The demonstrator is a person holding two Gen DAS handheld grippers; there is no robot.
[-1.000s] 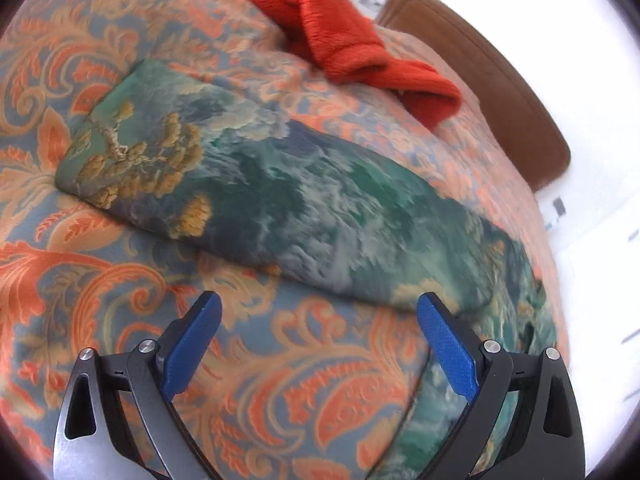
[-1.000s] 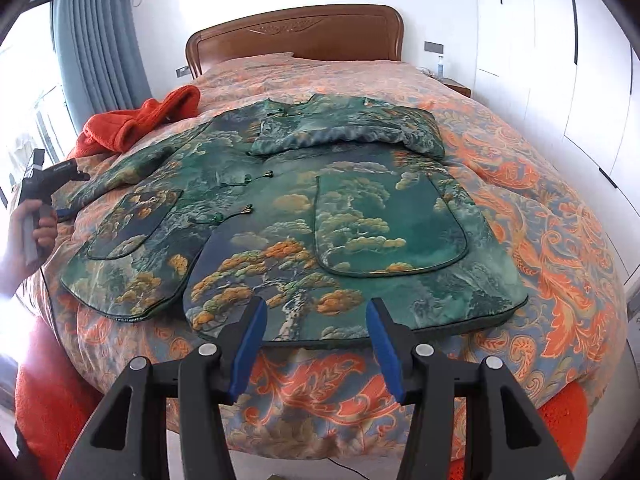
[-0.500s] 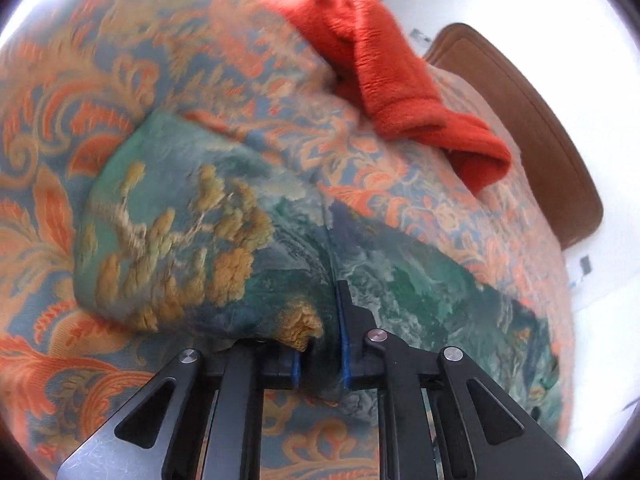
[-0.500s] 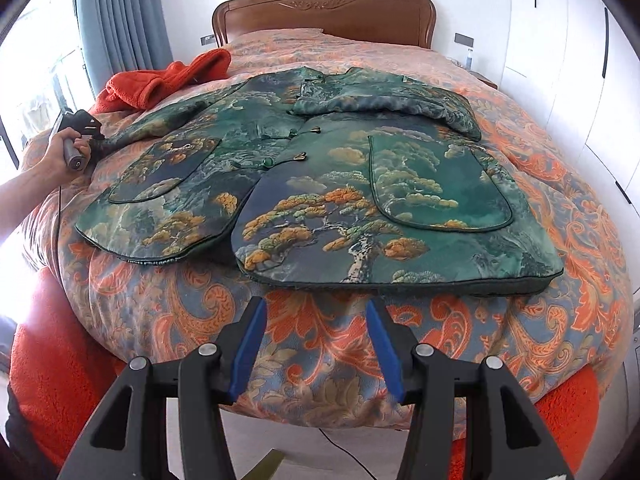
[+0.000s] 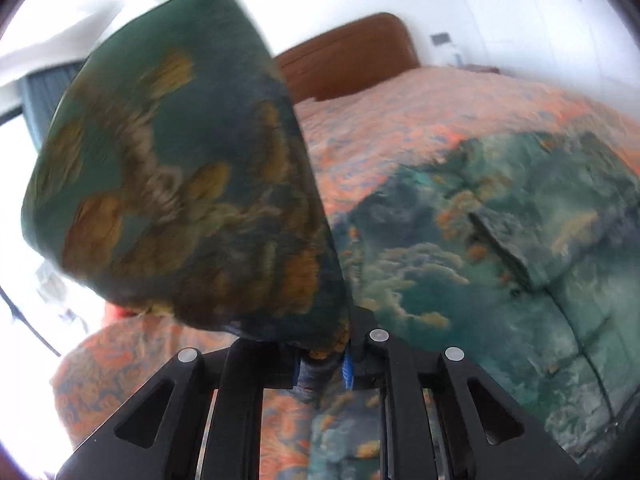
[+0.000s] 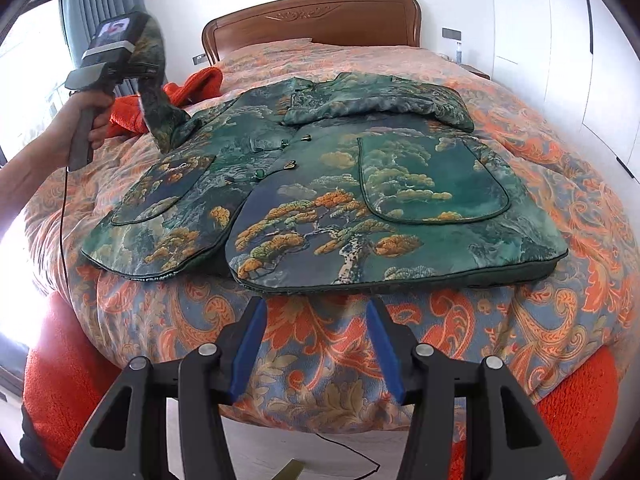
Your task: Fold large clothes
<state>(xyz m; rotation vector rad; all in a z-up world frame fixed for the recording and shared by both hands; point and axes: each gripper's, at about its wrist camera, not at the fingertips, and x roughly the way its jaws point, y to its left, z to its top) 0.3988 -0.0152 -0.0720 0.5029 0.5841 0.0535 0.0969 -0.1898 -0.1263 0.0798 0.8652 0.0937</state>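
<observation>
While pinched, sleeve above left hand-held gripper

bedspread: orange and blue paisley, covers the bed
headboard: brown carved wood
red blanket: bunched near the curtain

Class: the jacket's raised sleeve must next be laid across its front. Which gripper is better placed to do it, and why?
Left. The left gripper already pinches the sleeve, lifted off the bed. The right gripper stands open and empty beyond the jacket hem.
</observation>
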